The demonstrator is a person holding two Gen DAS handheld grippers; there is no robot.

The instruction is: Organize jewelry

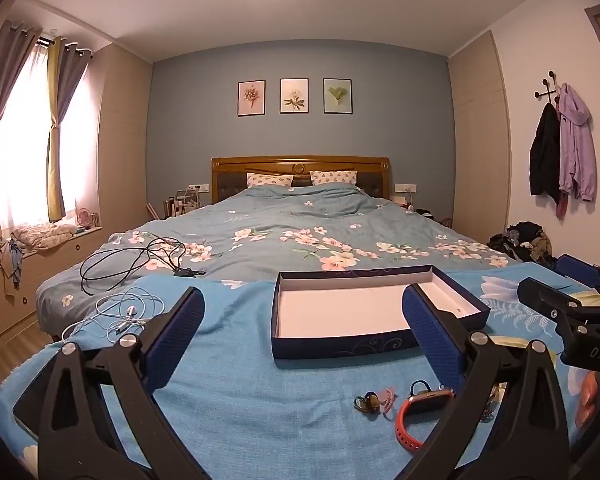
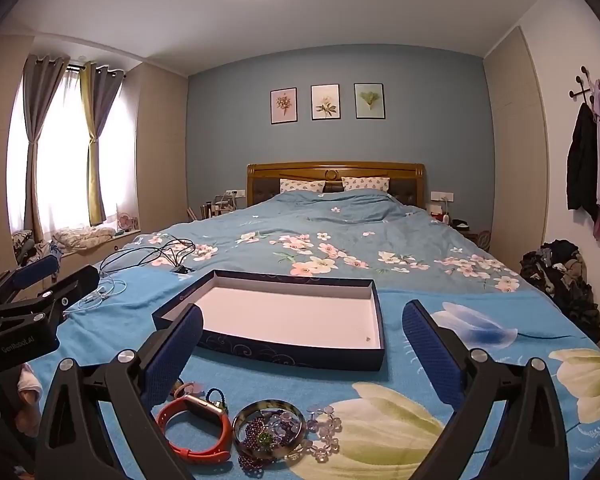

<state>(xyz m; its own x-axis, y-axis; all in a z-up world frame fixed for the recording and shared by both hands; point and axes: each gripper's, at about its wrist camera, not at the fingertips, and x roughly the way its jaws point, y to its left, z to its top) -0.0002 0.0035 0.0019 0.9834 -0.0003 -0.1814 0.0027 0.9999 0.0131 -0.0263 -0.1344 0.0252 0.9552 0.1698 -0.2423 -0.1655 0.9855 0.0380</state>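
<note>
the left gripper hangs over the foot of a bed with its jaws spread as wide as they go and nothing between the blue pads. straight ahead between those jaws sits an open, shallow box, dark blue outside and white inside, resting on a light blue cloth spread over the flowered bedcover; the right-hand pad overlaps the box's near right corner in the view, though whether it touches it i cannot tell. just inside the right-hand jaw, nearer than the box, lie a watch with an orange-red strap and, beside it toward the middle, a small cluster of trinkets in pink and dark tones. beyond the left-hand jaw lie a tangle of white cable and, farther off, a loop of black cable. the right gripper is likewise fully open and holds nothing. in the right wrist view the box lies ahead, toward the left-hand jaw, whose pad covers its near left corner. close in between the jaws, the watch sits by the left-hand jaw, touching a shiny bangle that rings a heap of dark purple beads and pale ones; a string of clear lilac beads lies just beside the bangle toward the right-hand jaw. all the jewelry is outside the box, on the cloth.
</note>
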